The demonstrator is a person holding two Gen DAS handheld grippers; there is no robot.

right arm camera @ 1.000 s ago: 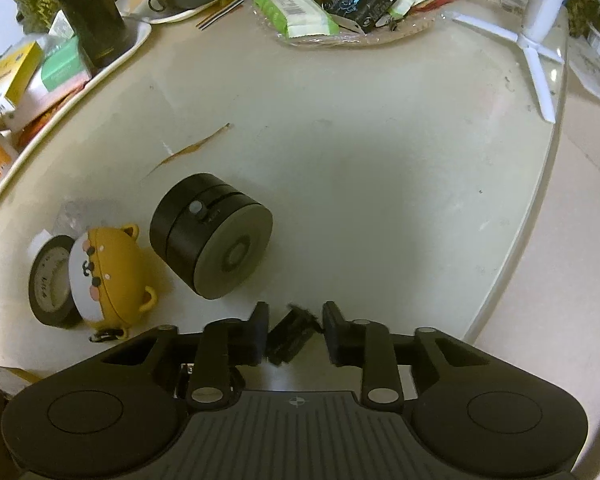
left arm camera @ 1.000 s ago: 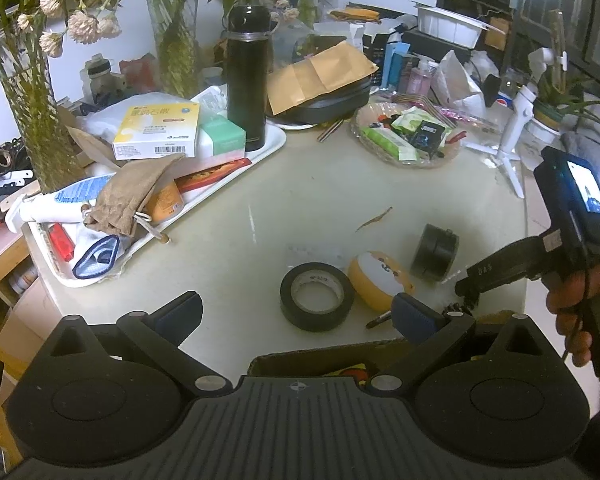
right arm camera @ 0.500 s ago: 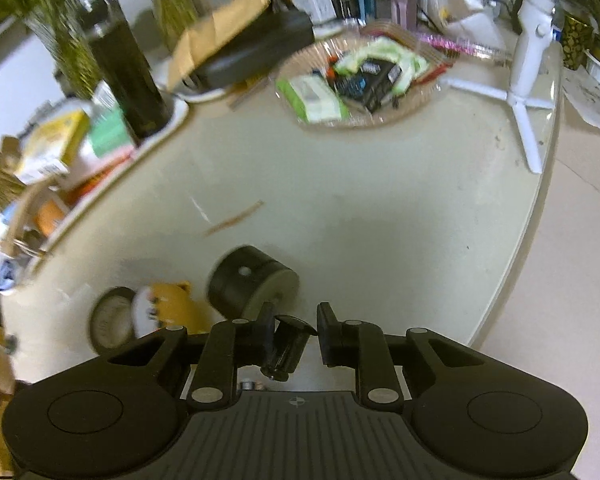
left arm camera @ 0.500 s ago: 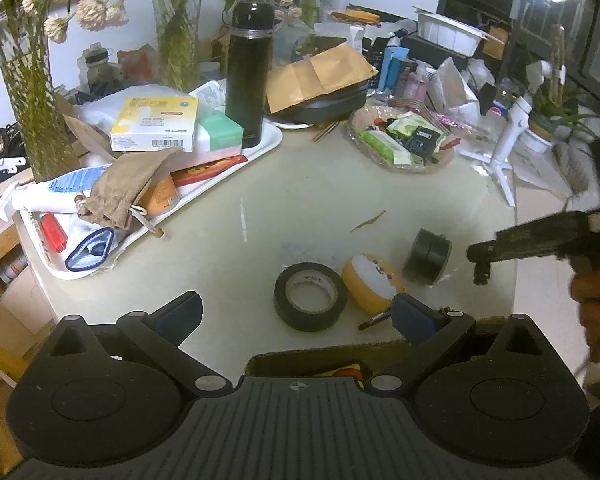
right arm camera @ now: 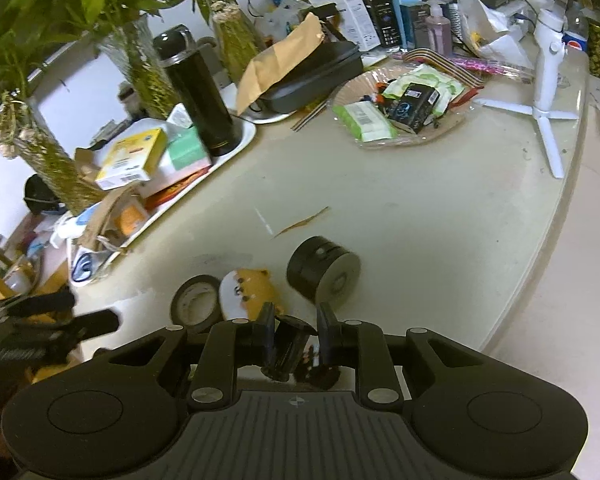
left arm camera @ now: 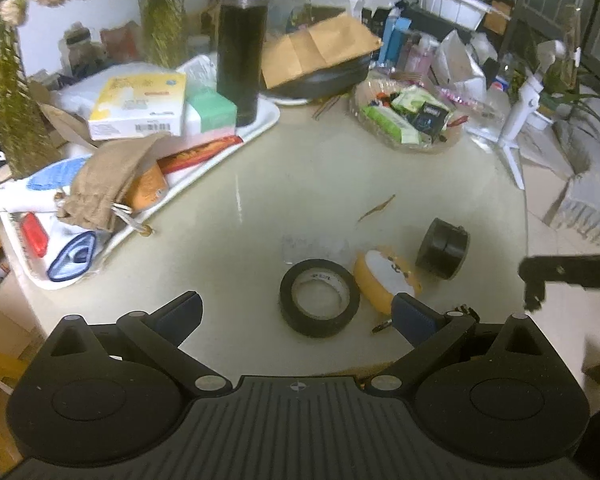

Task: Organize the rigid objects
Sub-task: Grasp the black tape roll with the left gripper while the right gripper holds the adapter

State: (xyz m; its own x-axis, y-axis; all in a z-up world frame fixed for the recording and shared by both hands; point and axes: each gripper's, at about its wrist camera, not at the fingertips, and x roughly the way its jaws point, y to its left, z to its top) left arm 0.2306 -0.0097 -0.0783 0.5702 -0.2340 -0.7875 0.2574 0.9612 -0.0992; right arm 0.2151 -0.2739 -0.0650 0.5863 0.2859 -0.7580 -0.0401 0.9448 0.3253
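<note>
Right gripper [right arm camera: 296, 334] pinches a small black part [right arm camera: 287, 350] above the table [right arm camera: 420, 216] edge, left gripper [left arm camera: 296, 312] gapes empty near the tape [left arm camera: 319, 297], and that slanted hold could let it slip floorward.

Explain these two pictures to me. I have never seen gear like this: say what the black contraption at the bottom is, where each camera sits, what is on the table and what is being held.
Each picture comes from a fisheye camera mounted on a hand-held two-finger gripper, looking forward along its fingers. No robot arm is involved; a person holds one in each hand.

In the left wrist view, the left gripper is open and holds nothing. In the right wrist view, the right gripper is closed on a small black object; what it is I cannot tell.

On the table lie a roll of black tape, a yellow bear-faced toy and a black cylinder. Farther back stand a cluttered white tray with a black flask, and a dish of packets.
</note>
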